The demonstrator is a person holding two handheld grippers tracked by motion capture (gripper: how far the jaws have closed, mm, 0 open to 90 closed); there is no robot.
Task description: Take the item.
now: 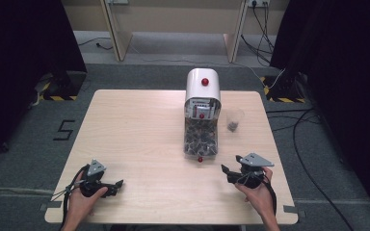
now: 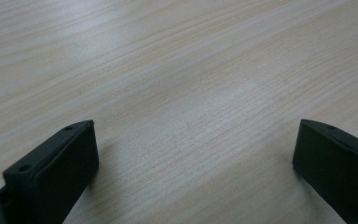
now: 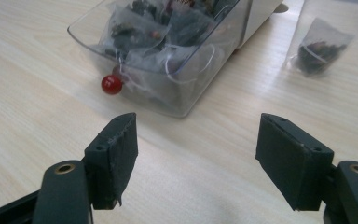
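Clear drawer (image 3: 177, 88) holds many tea bags, one cup (image 1: 233, 119) beside; both grippers' jaws wide, empty.

black tongs (image 3: 196, 154), grey plates, cables

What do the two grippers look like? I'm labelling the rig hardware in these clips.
Each gripper, left and right, is black, with two flat, blocky jaws bearing small holes. A grey three-cornered plate tops each one. Dark cables trail back along the person's forearms, which show no sleeves.
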